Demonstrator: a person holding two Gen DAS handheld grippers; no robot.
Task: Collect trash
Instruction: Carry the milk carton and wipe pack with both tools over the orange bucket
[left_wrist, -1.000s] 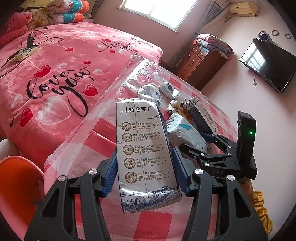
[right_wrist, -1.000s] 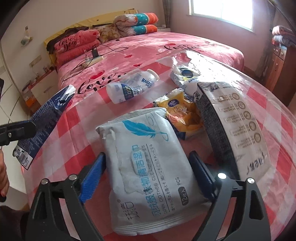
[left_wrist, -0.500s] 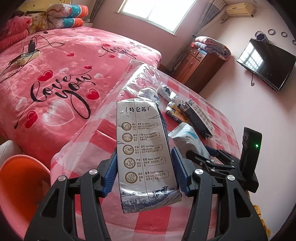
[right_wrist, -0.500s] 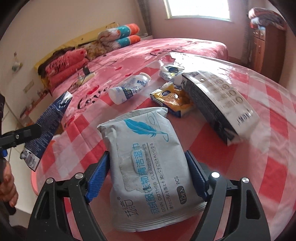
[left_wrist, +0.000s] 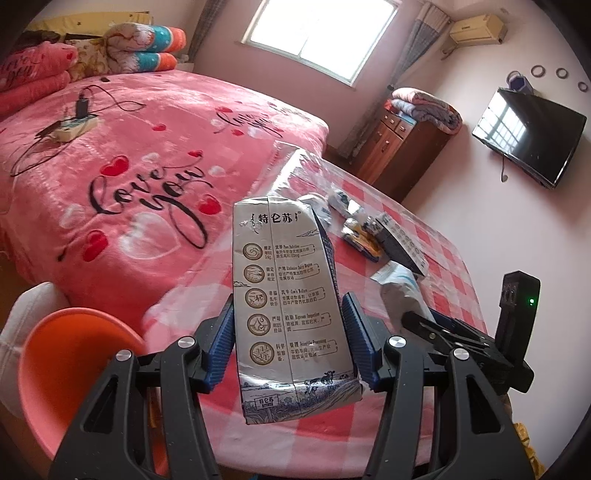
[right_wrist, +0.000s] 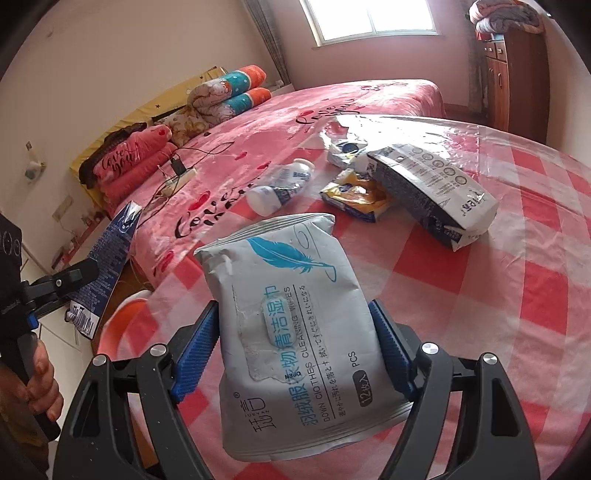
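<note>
Left wrist view: I have the milk carton (left_wrist: 291, 306) pinched in my left gripper (left_wrist: 290, 349), above the orange bin (left_wrist: 62, 365); my right gripper (right_wrist: 295, 349) clamps the wipes pack (right_wrist: 295, 332). Next: release both over that bin.

pink bed (left_wrist: 155, 155), window (left_wrist: 317, 33), wall TV (left_wrist: 528, 136)

Our right claw (right_wrist: 295, 349) pinches a grey wet-wipes pack (right_wrist: 295, 332) above the checked tabletop (right_wrist: 535, 295). Beyond it lie a white bottle (right_wrist: 282, 184), a yellow packet (right_wrist: 356, 195) and a flattened milk carton (right_wrist: 432, 188).
</note>
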